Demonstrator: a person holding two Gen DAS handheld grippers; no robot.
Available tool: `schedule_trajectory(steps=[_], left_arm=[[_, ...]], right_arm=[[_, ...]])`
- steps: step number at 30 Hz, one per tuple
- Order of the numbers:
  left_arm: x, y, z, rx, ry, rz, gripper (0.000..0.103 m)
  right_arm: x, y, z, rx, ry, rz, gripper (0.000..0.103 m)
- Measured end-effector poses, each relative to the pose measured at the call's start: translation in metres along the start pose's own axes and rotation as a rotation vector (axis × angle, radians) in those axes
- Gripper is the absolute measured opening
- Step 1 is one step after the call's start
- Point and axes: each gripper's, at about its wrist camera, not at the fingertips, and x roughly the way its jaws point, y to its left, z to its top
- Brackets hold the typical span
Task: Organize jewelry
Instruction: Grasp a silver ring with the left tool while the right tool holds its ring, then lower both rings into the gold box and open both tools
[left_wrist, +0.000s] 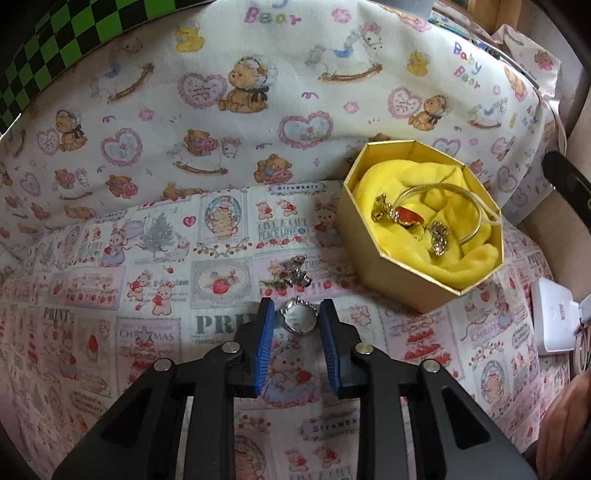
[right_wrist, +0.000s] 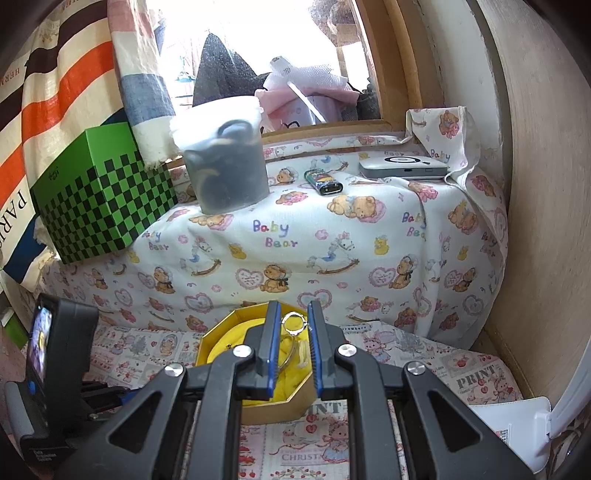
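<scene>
Fingers of left gripper (left_wrist: 297, 317) stand apart around a silver ring (left_wrist: 298, 319); right gripper (right_wrist: 291, 325) pinches a thin ring (right_wrist: 294, 320) above the yellow-lined box (right_wrist: 236, 350).

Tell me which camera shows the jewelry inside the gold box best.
Left wrist view: the gold box lies open with the bangle and charms on yellow cloth. Right wrist view: the right gripper and its ring hide most of it.
</scene>
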Motion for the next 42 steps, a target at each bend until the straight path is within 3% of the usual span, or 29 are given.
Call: schedule_trajectory(steps=[4, 12, 16, 22, 26, 33, 36, 42], left_arm=[[-0.012, 0.005, -0.004, -0.007, -0.007, -0.003, 0.02], [-0.072, 0.033, -0.017, -0.009, -0.083, -0.042, 0.02], [-0.121, 0.042, -0.016, 0.013, -0.217, -0.06, 0.02], [-0.171, 0.036, -0.008, 0.031, -0.323, -0.115, 0.02], [-0.172, 0.014, 0.003, 0.065, -0.359, -0.15, 0.02], [-0.112, -0.016, 0.028, 0.082, -0.296, -0.208, 0.02], [-0.088, -0.022, 0.031, 0.108, -0.269, -0.229, 0.02], [-0.057, -0.033, 0.03, 0.131, -0.225, -0.219, 0.02]], right_arm=[[-0.002, -0.001, 0.0, 0.01, -0.005, 0.022, 0.013], [-0.005, -0.01, 0.003, 0.072, -0.006, 0.105, 0.013], [-0.005, -0.013, 0.005, 0.136, 0.032, 0.171, 0.013], [-0.001, -0.024, 0.004, 0.208, 0.063, 0.232, 0.013], [0.011, -0.032, 0.003, 0.252, 0.118, 0.285, 0.014], [0.031, -0.053, -0.003, 0.341, 0.186, 0.352, 0.014], [0.032, -0.049, -0.002, 0.295, 0.181, 0.305, 0.014], [0.043, -0.051, -0.006, 0.293, 0.22, 0.289, 0.014]])
